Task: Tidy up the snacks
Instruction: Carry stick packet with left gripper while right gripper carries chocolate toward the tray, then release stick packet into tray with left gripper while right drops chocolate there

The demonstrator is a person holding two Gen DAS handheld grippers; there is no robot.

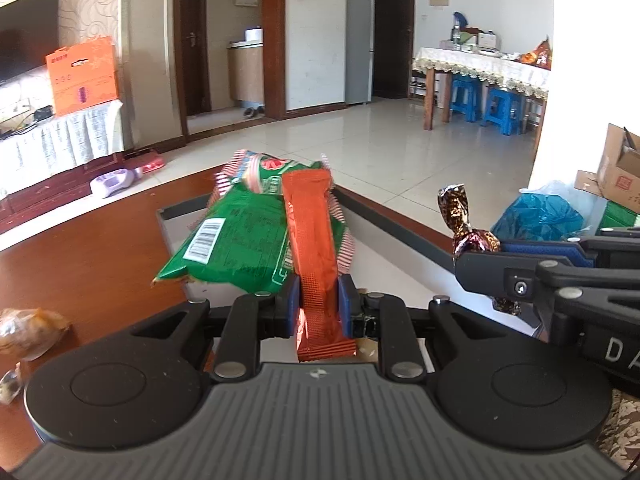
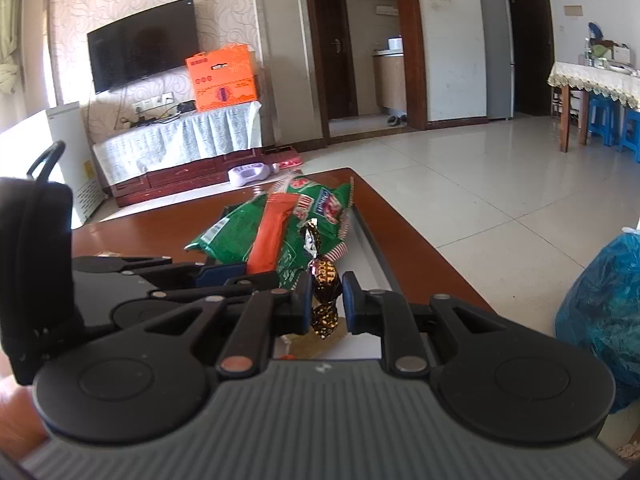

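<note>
step in hand: i am carrying two snacks at once toward the white tray [image 1: 400, 280], so i judge this to be the delivery part of the sorting, with both pieces yet to be let go.
left gripper [image 1: 319, 300]: my pads are closed narrow on the orange sachet [image 1: 312, 236], which stands up from between them at centre frame and leans over the green packets.
right gripper [image 2: 327, 300]: closed on the brown twist-wrapped candy [image 2: 325, 280], pinched at its middle with one twisted end above and one below the pads; in the left wrist view it sits at right of centre.
green snack packets [image 1: 240, 236]: already piled in the tray, just beyond my left fingertips, filling its far left part.
next move: i think each piece has to come down over bare tray floor before i open; the orange sachet is long, so lowering its far end first looks wise.
edges: the tray's dark rim [image 1: 400, 220] runs diagonally on the right of the left view; beyond it a strip of brown table [image 2: 400, 232], then the drop to the tiled floor.
open room: bare white tray shows lower right of the packets, between my two grippers; my grippers are close side by side, so little slack there.
left of frame: a loose wrapped snack [image 1: 28, 332] lies on the table, well apart from the tray.
</note>
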